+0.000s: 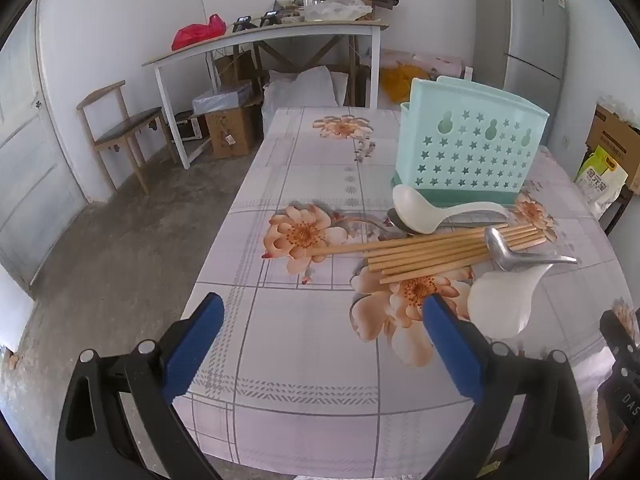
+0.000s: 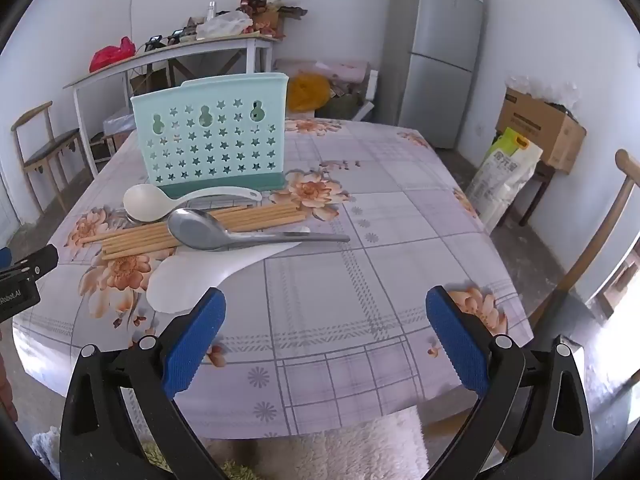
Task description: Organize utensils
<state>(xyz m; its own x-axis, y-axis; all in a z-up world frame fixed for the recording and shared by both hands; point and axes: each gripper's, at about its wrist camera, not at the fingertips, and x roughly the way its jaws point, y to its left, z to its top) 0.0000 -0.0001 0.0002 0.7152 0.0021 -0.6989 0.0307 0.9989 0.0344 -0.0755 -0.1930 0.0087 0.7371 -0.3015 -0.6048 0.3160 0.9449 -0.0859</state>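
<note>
Hovering wide open and empty, left gripper [image 1: 322,314] and right gripper [image 2: 324,308]. Lay crosswise before the teal holder [image 2: 210,136]: chopsticks [image 2: 192,230], steel spoon [image 2: 208,234], 2 white spoons. Judged nearer the left.

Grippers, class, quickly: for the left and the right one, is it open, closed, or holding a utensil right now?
Left gripper: open, holding nothing, above the table.
Right gripper: open, holding nothing, short of the utensils.
</note>
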